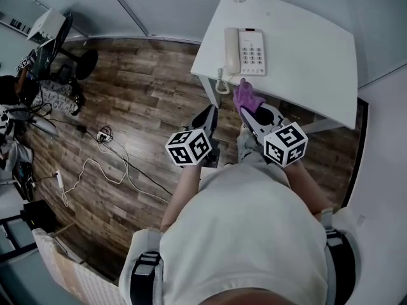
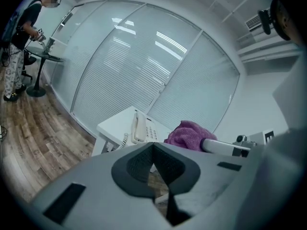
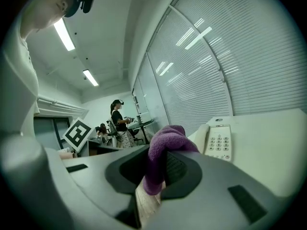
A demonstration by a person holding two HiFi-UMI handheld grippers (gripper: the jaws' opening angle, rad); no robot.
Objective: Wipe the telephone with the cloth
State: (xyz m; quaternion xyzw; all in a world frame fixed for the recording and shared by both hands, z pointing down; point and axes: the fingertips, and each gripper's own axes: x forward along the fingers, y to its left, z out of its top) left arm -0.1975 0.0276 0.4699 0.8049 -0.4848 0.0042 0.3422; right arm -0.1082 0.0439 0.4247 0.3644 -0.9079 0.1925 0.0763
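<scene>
White shirt (image 1: 248, 234) nearest. Grips the purple cloth (image 3: 165, 140) in the right claw (image 3: 156, 169), close to the near edge of the white bench (image 1: 318, 56). Holds the left claw (image 2: 153, 152) pressed together, nothing between, to the left over the wood floor (image 1: 140, 107). Shows the telephone (image 1: 245, 51) flat on the bench, just beyond the cloth.

My left gripper (image 1: 212, 111) and right gripper (image 1: 244, 110) are grey, each with a black-and-white marker cube (image 1: 189, 147); pale shirt (image 1: 248, 234) at six o'clock.
</scene>
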